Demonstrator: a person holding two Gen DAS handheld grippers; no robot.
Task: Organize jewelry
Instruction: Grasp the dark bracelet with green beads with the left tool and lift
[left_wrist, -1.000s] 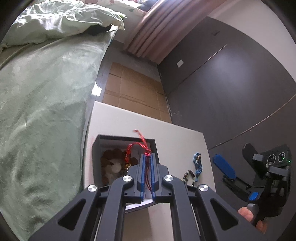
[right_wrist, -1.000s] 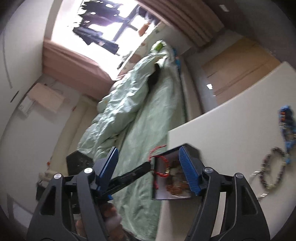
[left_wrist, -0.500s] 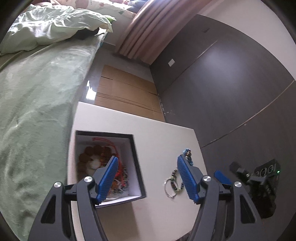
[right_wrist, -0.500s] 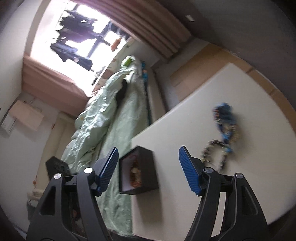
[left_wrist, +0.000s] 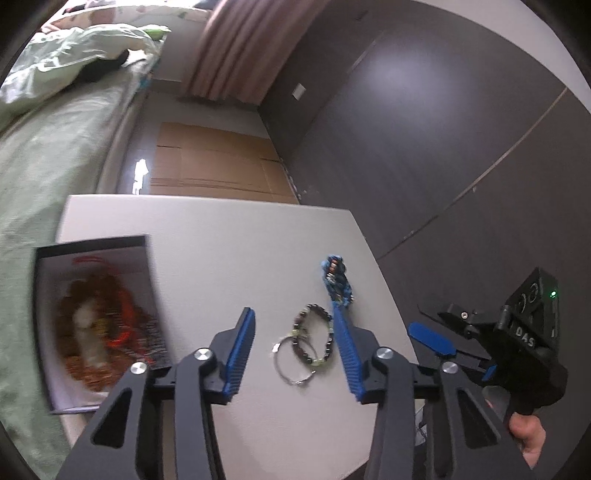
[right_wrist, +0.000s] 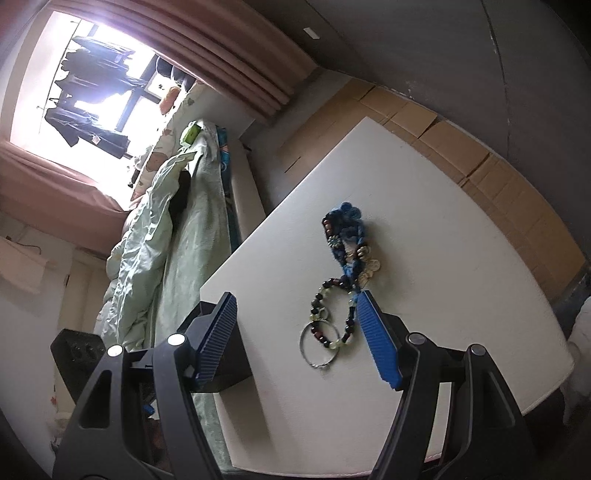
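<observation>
Blue braided bracelet (left_wrist: 337, 281), white table (left_wrist: 229, 236)

A white table (left_wrist: 229, 236) is seen bearing a dark open box (left_wrist: 92, 317) of jewelry near its left edge and, well apart to the right, a beaded bracelet (left_wrist: 314, 339), a metal ring (left_wrist: 293, 363) and a blue braided piece (left_wrist: 338, 280).

Matt white table (left_wrist: 221, 236), shiny metal ring (left_wrist: 293, 360)
</observation>
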